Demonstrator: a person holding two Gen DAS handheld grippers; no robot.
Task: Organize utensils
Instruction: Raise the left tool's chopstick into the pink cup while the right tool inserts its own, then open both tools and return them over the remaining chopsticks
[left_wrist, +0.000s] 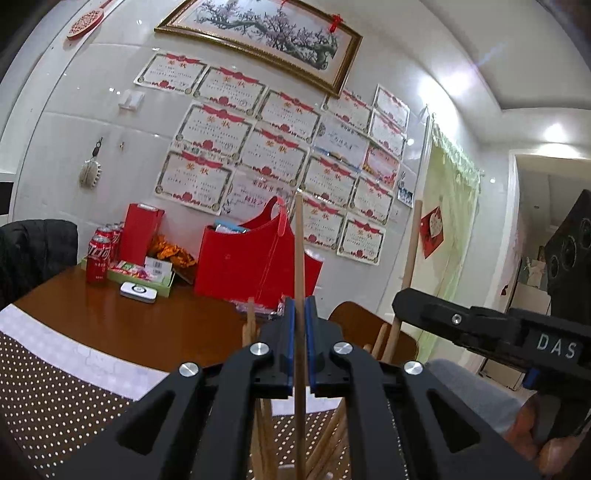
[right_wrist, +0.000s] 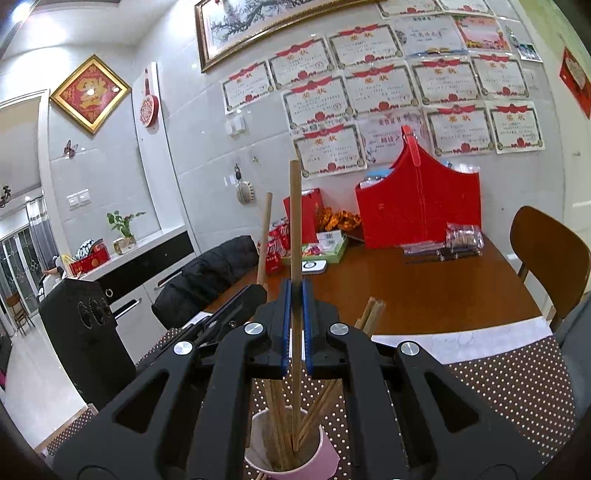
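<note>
My left gripper (left_wrist: 300, 306) is shut on one upright wooden chopstick (left_wrist: 299, 240); that chopstick's lower end drops among several chopsticks (left_wrist: 334, 432) below the jaws. My right gripper (right_wrist: 295, 288) is shut on another upright chopstick (right_wrist: 294, 221), whose lower end stands inside a pink paper cup (right_wrist: 314, 458). The cup holds several more chopsticks (right_wrist: 275, 417). The two grippers are close side by side over the cup: the right gripper (left_wrist: 400, 301) with its chopstick (left_wrist: 412, 251) shows in the left wrist view, and the left gripper (right_wrist: 258, 291) with its chopstick (right_wrist: 264, 236) shows in the right wrist view.
The cup stands on a brown dotted placemat (right_wrist: 517, 384) at the near edge of a wooden table (right_wrist: 424, 288). Farther back are a red bag (right_wrist: 421, 206), cola cans (left_wrist: 99, 258), a green box (left_wrist: 162, 280) and packets (right_wrist: 461, 236). A wooden chair (right_wrist: 546, 258) is right, a black jacket (right_wrist: 207, 280) left.
</note>
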